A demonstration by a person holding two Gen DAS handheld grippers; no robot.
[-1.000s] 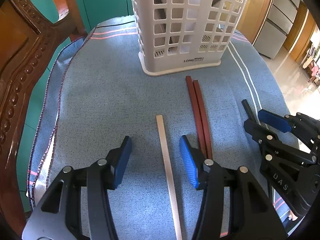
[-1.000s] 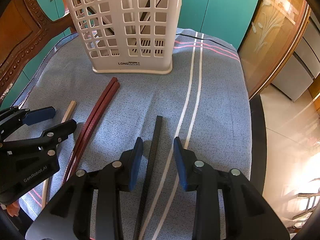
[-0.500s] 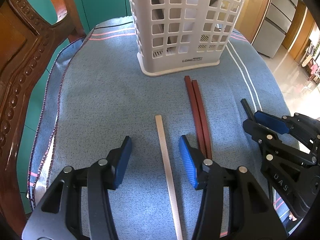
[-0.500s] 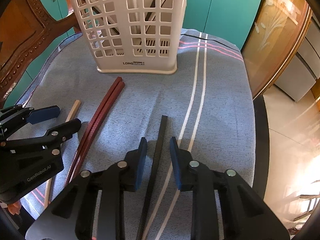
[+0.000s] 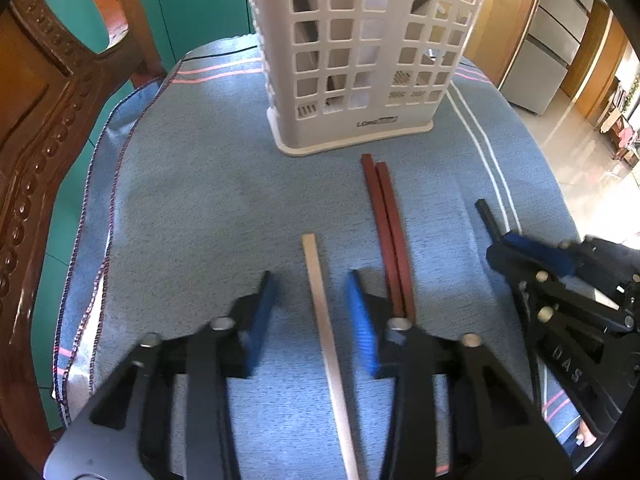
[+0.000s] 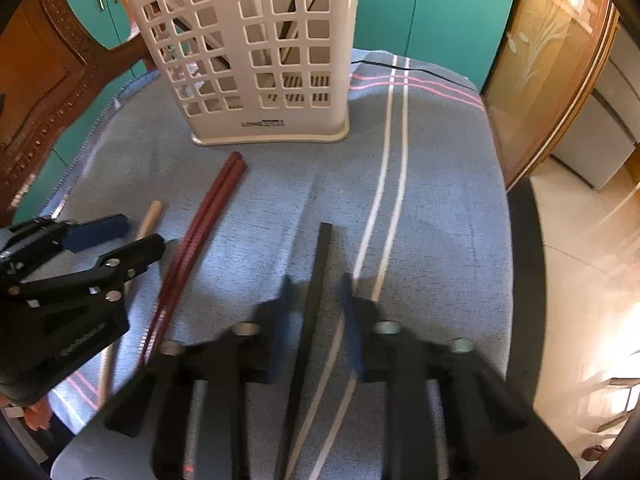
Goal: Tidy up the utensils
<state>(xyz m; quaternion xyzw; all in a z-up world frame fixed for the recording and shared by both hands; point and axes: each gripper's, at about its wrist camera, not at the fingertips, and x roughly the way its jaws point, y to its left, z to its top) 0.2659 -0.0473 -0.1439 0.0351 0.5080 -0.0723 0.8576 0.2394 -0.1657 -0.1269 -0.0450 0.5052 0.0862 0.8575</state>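
A pale wooden chopstick (image 5: 316, 272) lies on the blue cloth (image 5: 192, 208), between the jaws of my left gripper (image 5: 310, 280). Those jaws are closing, with a gap still on each side of the stick. A pair of dark red chopsticks (image 5: 386, 216) lies just to its right. Further right, my right gripper (image 6: 316, 280) has its blurred jaws drawn in tight on a black chopstick (image 6: 323, 256). The white lattice utensil basket (image 5: 360, 60) stands upright at the far end of the cloth, with several utensils inside.
A carved wooden chair (image 5: 36, 128) rises along the left edge of the cloth. Teal cabinet doors (image 6: 440, 12) stand behind the basket. On the right, the cloth's edge drops to a shiny floor (image 6: 580, 280). Part of a person's hand (image 6: 36, 416) shows under the left gripper.
Both pairs of jaws have narrowed around their sticks: the left on the pale chopstick, the right on the black one. The chopsticks and the basket have stayed in place.
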